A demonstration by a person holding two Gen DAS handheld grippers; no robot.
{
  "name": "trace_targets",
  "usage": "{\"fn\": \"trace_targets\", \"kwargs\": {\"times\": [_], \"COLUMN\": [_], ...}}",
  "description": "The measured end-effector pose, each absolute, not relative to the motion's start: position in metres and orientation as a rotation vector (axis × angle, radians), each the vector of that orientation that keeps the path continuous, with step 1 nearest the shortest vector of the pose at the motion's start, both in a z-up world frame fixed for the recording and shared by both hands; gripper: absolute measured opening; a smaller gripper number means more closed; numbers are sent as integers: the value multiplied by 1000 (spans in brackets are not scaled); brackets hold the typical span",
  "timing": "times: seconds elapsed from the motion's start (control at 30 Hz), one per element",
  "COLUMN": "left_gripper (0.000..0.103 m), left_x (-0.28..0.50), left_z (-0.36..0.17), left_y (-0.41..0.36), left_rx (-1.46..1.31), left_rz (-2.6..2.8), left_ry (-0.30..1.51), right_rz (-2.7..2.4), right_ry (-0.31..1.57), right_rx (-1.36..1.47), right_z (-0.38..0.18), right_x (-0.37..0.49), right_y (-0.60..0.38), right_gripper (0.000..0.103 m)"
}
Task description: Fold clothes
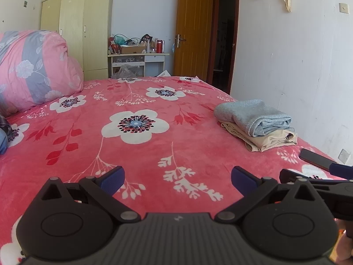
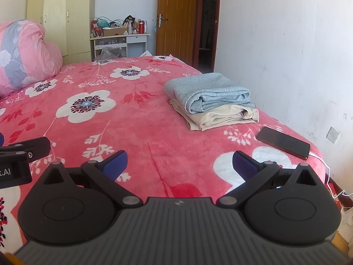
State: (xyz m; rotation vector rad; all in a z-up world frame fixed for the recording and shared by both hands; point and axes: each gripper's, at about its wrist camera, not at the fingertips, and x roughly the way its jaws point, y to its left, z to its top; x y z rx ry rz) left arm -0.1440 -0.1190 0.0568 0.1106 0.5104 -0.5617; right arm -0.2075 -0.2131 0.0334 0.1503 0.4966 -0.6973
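both grippers level above bedspread (image 1: 154,154), left gripper (image 1: 177,180) spread empty, right gripper (image 2: 180,164) likewise

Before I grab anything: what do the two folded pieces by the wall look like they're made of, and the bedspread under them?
Blue-grey garment: looks like a soft knit, heathered and matte, thick rolled folds. Beige garment beneath it: seems a thinner, smooth woven cloth, lying flat with crisp creased edges. Bedspread: probably plush fleece, a fuzzy nap with faint sheen. None can be confirmed by sight alone.
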Motion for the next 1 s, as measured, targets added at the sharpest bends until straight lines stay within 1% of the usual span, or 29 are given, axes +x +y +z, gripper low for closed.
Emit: {"fn": "trace_targets", "kwargs": {"times": [1.0], "left_gripper": [103], "left_x": [-142], "left_z": [56], "left_y": [-116], "left_rx": [112], "left_rz": [-558], "left_ry": [525], "right_rz": [-693], "right_ry": [502], "right_rx": [154], "right_z": [33], "right_x": [-205], "right_y": [-215], "right_gripper": [102]}}
